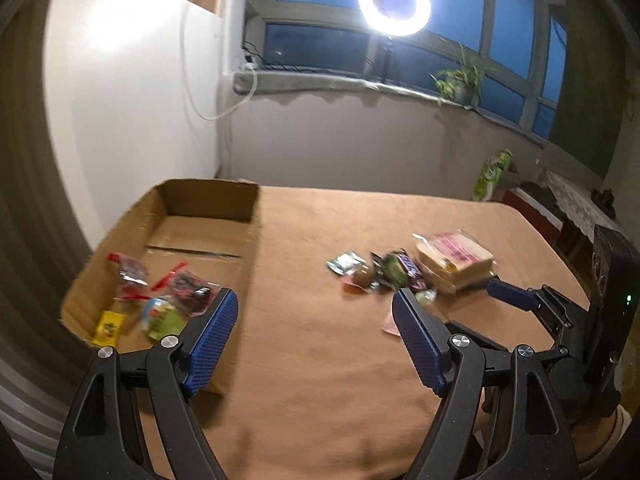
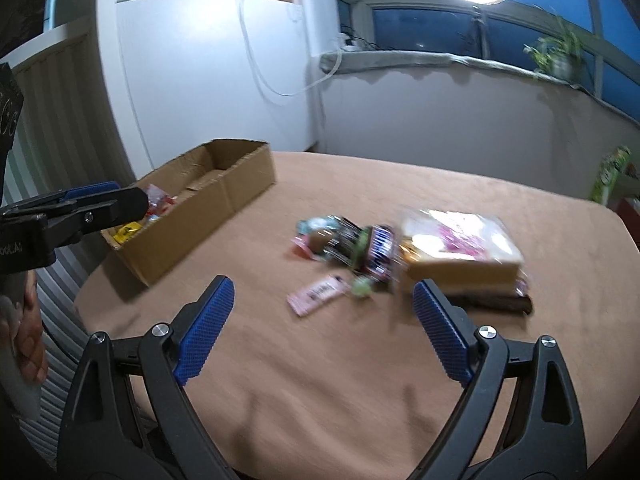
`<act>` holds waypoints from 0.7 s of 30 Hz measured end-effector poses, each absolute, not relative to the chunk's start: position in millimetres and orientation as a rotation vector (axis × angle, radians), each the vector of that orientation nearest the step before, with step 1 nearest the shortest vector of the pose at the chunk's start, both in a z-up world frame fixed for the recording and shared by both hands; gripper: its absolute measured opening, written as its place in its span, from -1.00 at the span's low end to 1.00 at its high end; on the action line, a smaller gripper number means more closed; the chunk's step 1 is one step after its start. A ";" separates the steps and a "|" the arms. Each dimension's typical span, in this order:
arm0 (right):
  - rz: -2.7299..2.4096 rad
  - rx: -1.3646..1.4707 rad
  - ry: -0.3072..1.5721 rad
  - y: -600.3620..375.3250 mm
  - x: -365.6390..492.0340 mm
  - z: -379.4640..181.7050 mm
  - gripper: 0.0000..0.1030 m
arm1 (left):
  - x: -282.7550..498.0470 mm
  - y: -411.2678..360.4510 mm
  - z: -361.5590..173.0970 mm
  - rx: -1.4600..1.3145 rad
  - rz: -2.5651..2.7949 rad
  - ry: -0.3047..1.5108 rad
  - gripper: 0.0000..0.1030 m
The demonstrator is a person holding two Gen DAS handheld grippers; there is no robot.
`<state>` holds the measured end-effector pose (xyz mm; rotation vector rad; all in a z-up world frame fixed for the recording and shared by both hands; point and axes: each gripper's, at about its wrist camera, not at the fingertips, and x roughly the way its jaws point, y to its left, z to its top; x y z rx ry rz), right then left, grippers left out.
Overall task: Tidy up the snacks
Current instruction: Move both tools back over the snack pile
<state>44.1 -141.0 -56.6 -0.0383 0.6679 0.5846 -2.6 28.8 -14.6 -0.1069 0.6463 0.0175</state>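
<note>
An open cardboard box (image 1: pixel 248 216) stands on the left of the brown table and holds several snacks: red-wrapped packets (image 1: pixel 132 276), a green one (image 1: pixel 162 318) and a yellow one (image 1: pixel 108 326). A loose pile of small snacks (image 2: pixel 352 244) lies mid-table, beside a large pink-and-white packet (image 2: pixel 460 240) that rests on a dark bar (image 2: pixel 496 302). A slim pink packet (image 2: pixel 316 294) lies nearer. My left gripper (image 1: pixel 315 300) is open and empty, between the box and the pile. Over the pink packet hovers my right gripper (image 2: pixel 323 284), open and holding nothing.
The brown cloth-covered table (image 2: pixel 320 380) curves away at its right edge. Behind it are a white cabinet (image 2: pixel 208 80), a window sill with a plant (image 1: pixel 460 80) and a ring light (image 1: pixel 394 2). A green carton (image 1: pixel 490 174) stands at the far right. A hand (image 2: pixel 28 320) grips the left tool.
</note>
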 end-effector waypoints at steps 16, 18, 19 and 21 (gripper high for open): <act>0.417 -0.010 0.776 -222.1 72.1 -85.7 0.81 | 46.1 -33.0 -71.2 -0.029 -0.138 0.775 0.54; 0.404 -0.002 0.801 -235.4 78.9 -91.0 0.81 | 54.5 -37.9 -82.1 -0.006 -0.147 0.794 0.54; 0.397 -0.001 0.816 -242.2 83.1 -93.9 0.81 | 59.3 -40.4 -87.7 0.003 -0.150 0.804 0.54; 0.387 -0.013 0.846 -251.5 92.6 -99.7 0.81 | 65.7 -40.9 -94.3 0.002 -0.158 0.820 0.54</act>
